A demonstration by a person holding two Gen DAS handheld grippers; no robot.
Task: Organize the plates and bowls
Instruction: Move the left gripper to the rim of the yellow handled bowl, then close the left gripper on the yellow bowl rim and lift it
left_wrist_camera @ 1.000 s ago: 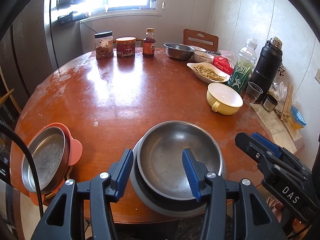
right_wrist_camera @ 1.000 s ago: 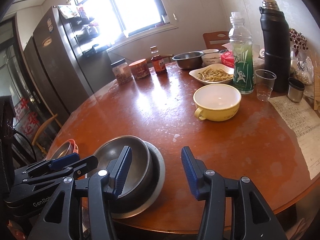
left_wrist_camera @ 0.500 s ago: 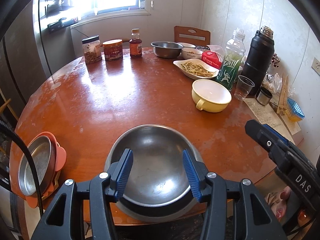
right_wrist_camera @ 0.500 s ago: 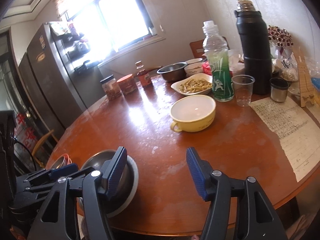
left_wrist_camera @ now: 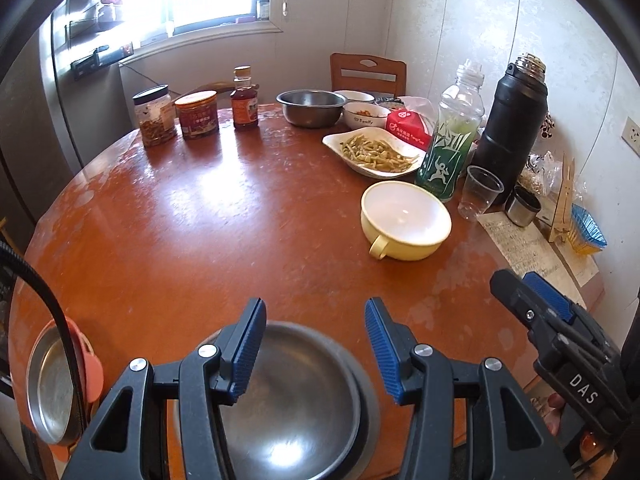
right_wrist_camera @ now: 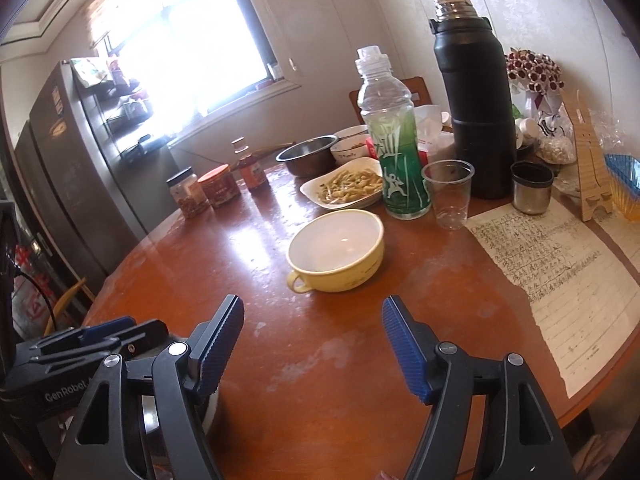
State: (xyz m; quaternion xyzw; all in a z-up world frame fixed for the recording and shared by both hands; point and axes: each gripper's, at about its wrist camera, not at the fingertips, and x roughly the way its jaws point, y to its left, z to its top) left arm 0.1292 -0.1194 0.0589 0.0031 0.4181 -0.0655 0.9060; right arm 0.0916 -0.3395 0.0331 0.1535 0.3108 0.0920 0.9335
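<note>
Your left gripper (left_wrist_camera: 314, 346) hangs with jaws parted and empty above the steel bowl (left_wrist_camera: 288, 404) at the round table's (left_wrist_camera: 208, 216) near edge; your right gripper (right_wrist_camera: 312, 346), jaws just widened, empty, faces the yellow bowl (right_wrist_camera: 336, 250).

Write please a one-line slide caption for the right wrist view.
Right gripper, jaws open and empty, faces a yellow handled bowl on the round wooden table.
</note>
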